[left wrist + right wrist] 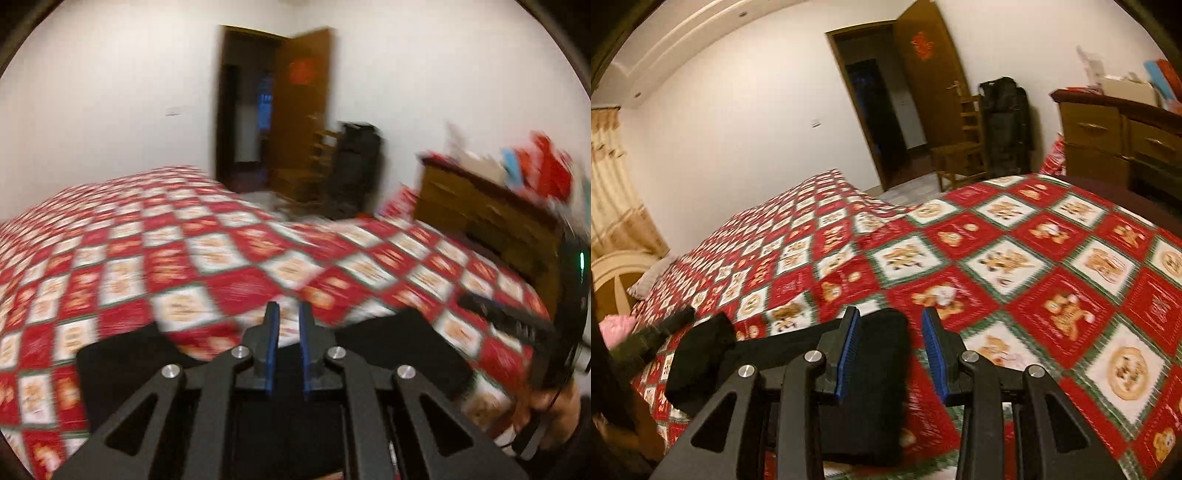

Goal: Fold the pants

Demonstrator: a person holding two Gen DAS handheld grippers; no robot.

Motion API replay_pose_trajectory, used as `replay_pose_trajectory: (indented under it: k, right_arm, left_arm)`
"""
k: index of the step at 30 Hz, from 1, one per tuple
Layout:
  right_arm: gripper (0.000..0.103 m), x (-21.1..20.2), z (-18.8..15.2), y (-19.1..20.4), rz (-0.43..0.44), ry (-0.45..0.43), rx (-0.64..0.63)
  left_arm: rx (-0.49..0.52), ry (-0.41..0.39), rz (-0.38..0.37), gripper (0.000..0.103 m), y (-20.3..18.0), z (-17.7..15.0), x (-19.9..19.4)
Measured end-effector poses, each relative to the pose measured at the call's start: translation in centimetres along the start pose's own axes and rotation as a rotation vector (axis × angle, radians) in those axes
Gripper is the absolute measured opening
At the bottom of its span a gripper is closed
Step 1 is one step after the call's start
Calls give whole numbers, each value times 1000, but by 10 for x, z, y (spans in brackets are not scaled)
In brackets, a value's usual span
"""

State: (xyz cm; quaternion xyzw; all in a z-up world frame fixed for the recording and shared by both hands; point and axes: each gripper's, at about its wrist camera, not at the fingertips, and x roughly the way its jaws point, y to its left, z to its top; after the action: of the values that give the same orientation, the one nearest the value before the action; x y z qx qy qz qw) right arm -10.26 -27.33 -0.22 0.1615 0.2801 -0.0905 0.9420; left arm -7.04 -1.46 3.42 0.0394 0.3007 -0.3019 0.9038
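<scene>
The fingers of the left gripper (287, 317) are seen with only a narrow gap between the blue pads, and nothing is pinched. The right gripper (890, 325) is spread wide, with nothing held; it is raised above the black pants (864, 387). The pants are laid on the checkered bedspread (1015, 258), near the front edge of the bed, already partly bunched. The cloth is judged to be soft, light and limp, so it will sag when lifted. It is best taken at a folded edge or corner, where several layers can be pinched together.
</scene>
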Motion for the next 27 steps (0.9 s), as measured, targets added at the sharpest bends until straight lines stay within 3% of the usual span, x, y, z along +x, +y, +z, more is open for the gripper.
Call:
replay_pose_trajectory:
  k: [4,8,11,13,16,19,21,27]
  right_arm:
    - [37,-2,-5,-2,46,22,12]
    - [39,13,-7,23,170,81,-12]
    - [58,30,-5,60,313,145,-57]
    - [63,47,-3,90,434,193,-79]
    - [63,85,-9,141,533,295,-152]
    - [63,125,-29,181,576,426,-183]
    - [63,143,-41,198,539,481,-204]
    - [63,166,-50,241,486,485,-333]
  left_arm:
    - [72,124,-98,12,-32,-21,28]
    - [-5,165,-77,16,-6,-27,21]
    - [-109,125,22,34,43,-23,-1]
    - [-181,91,110,56,75,-24,-18]
    - [-296,79,250,59,128,-32,-37]
    - [-365,83,370,59,164,-44,-51]
    - [-394,90,409,59,179,-53,-59]
    - [-435,129,431,59,201,-66,-48]
